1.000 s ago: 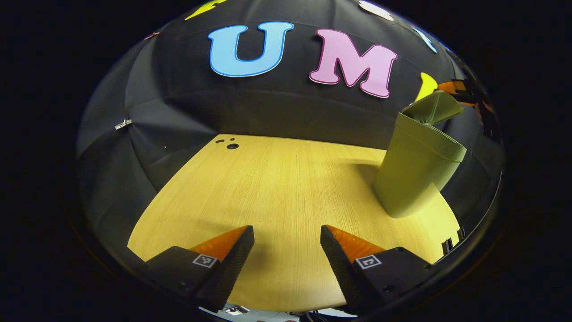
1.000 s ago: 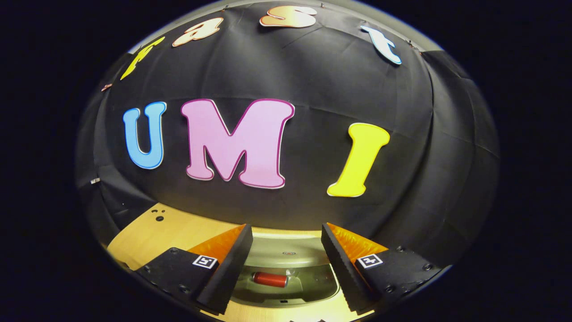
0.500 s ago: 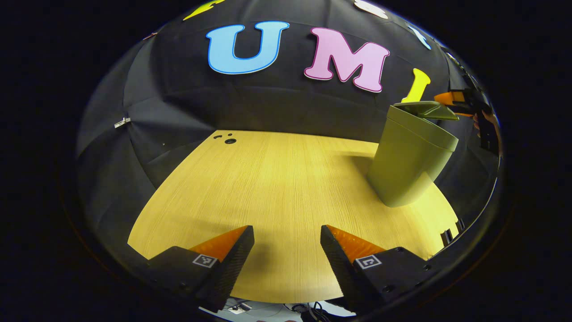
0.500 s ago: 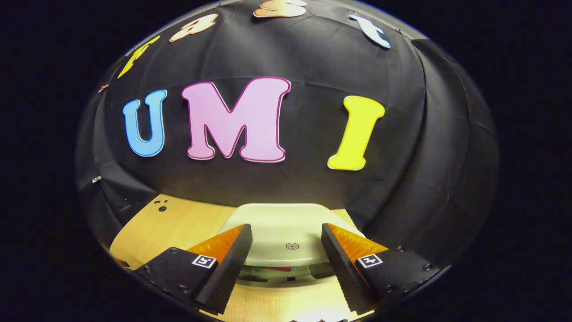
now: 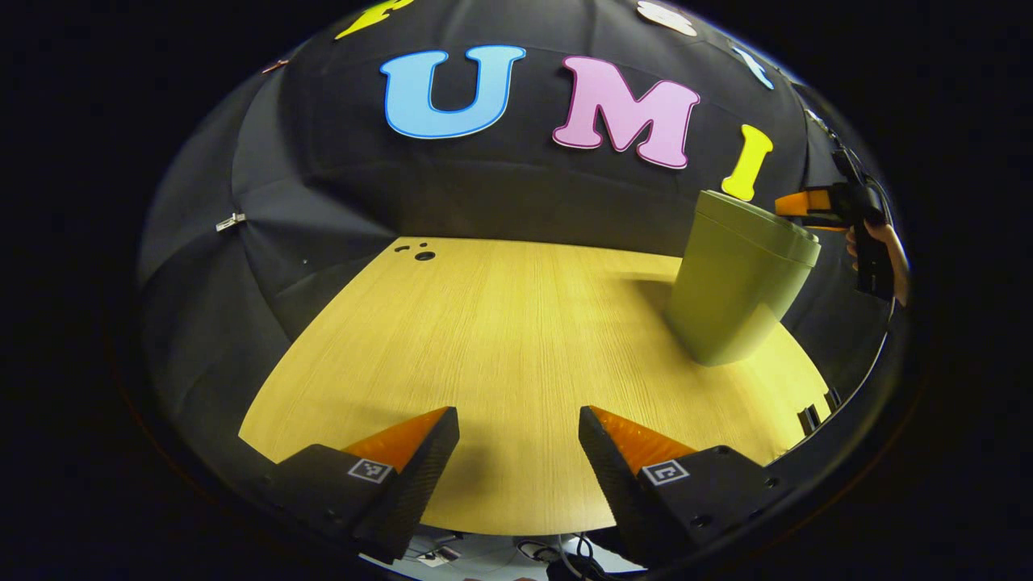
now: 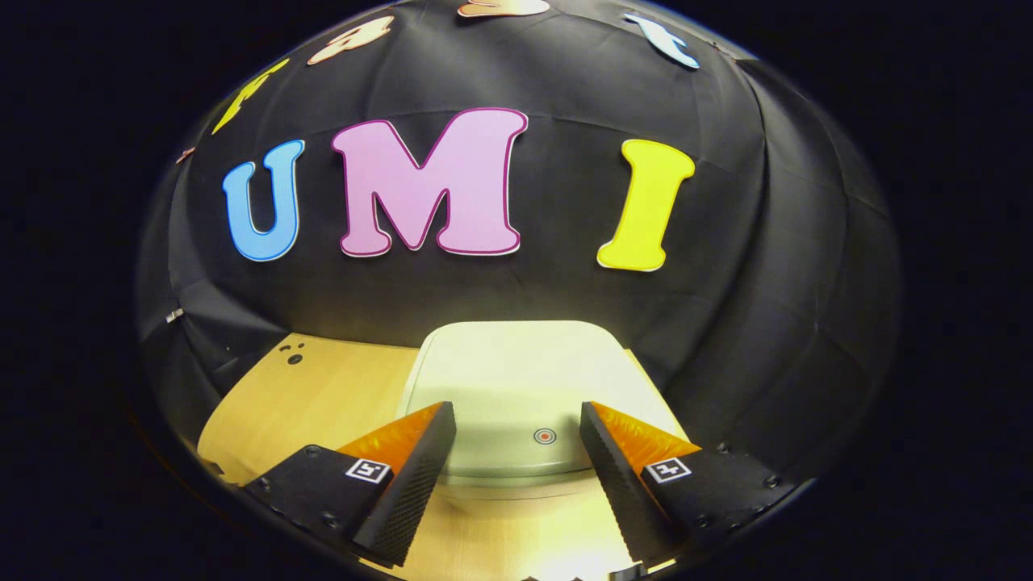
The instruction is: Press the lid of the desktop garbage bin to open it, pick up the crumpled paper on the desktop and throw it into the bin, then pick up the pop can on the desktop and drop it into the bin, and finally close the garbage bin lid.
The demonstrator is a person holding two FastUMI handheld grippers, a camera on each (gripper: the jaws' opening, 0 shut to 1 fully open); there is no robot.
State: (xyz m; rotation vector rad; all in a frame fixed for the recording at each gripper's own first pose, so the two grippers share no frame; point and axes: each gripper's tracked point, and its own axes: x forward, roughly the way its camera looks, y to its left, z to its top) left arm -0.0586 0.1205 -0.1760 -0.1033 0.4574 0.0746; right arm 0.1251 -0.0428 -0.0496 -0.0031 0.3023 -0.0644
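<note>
Lid (image 6: 516,387) has dropped flat on the bin (image 5: 738,282) since 1 s ago, so you're basically done. Right gripper (image 6: 516,440) & left gripper (image 5: 516,444): both released, empty.

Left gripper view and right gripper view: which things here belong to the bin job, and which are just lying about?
Part of the job:
- garbage bin, standing on the desktop
- its lid, lying flat on the bin
- right tongs, open above the lid
- left tongs, open over the desktop

Just there:
- small holes in the desktop's far corner
- cables below the desktop's near edge
</note>
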